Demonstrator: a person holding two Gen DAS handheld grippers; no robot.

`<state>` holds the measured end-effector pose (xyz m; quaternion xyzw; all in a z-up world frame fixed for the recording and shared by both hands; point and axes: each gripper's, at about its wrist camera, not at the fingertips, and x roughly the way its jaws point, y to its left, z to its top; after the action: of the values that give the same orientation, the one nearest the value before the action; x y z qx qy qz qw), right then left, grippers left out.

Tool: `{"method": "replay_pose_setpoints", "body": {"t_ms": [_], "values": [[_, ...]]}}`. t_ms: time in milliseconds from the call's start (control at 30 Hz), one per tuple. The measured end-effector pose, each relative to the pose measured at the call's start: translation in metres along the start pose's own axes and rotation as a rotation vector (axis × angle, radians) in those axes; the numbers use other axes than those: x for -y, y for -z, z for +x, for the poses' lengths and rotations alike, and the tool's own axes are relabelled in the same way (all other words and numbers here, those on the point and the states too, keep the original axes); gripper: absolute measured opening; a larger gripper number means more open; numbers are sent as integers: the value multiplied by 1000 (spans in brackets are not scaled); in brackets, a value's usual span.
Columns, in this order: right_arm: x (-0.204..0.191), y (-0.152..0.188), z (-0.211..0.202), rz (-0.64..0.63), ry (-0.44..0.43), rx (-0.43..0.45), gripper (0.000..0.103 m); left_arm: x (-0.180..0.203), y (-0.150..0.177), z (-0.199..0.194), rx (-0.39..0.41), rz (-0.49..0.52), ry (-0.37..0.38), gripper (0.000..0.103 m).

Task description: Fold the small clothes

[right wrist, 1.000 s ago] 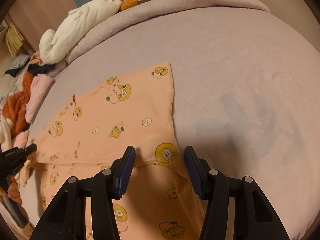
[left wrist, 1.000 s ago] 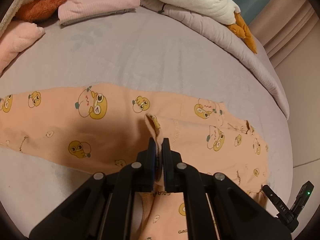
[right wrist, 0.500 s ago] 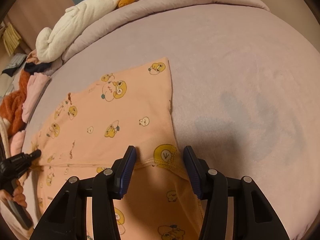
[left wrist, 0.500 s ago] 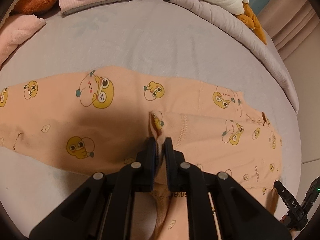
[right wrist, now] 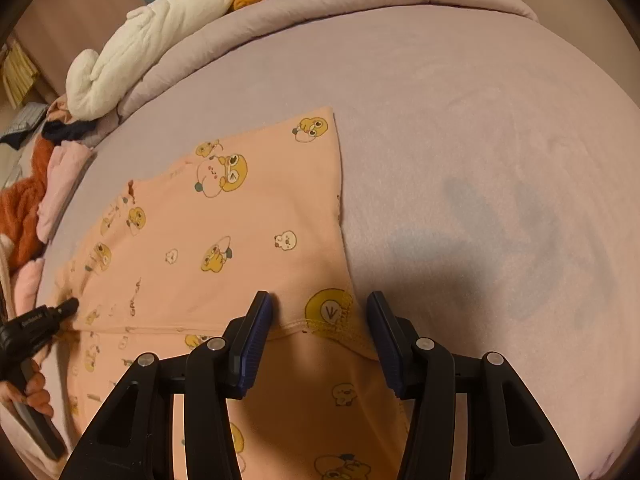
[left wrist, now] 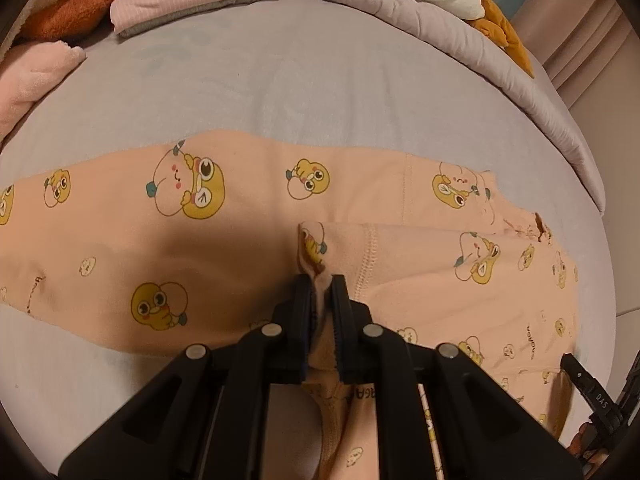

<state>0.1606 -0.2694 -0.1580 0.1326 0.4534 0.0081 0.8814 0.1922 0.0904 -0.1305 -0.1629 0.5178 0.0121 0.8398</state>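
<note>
- The peach garment (left wrist: 248,248) printed with yellow cartoon figures lies spread on the bed (left wrist: 320,80), and the left tongs (left wrist: 320,292) are pressed together on a raised pinch of its fabric near the middle.
- The right tongs (right wrist: 320,316) stand spread, one finger on each side of a stitched hem (right wrist: 320,324) with a yellow print.
- In the right wrist view the garment (right wrist: 224,248) reaches away towards the upper left.
- Beyond it, at the bed's far edge, lie a folded pink cloth (left wrist: 192,0), a rust-coloured plush item (left wrist: 76,4) and a white plush toy (right wrist: 148,48).
</note>
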Motion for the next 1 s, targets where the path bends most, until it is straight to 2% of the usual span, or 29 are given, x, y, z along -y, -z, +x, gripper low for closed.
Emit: {"method": "replay_pose_setpoints", "body": {"t_ms": [400,600,867,1000], "values": [[-1,0,4,-3,9,-4,52,-1,3,0,14,-25,0,13],[1,2,6,11,3,13,52,3,4,1,26,1,-18,13],[-4,4,6,-16,35,23,52,3,7,3,47,-4,-28,14],[-6,5,7,-28,54,29,52,8,12,2,78,31,-54,14]]}}
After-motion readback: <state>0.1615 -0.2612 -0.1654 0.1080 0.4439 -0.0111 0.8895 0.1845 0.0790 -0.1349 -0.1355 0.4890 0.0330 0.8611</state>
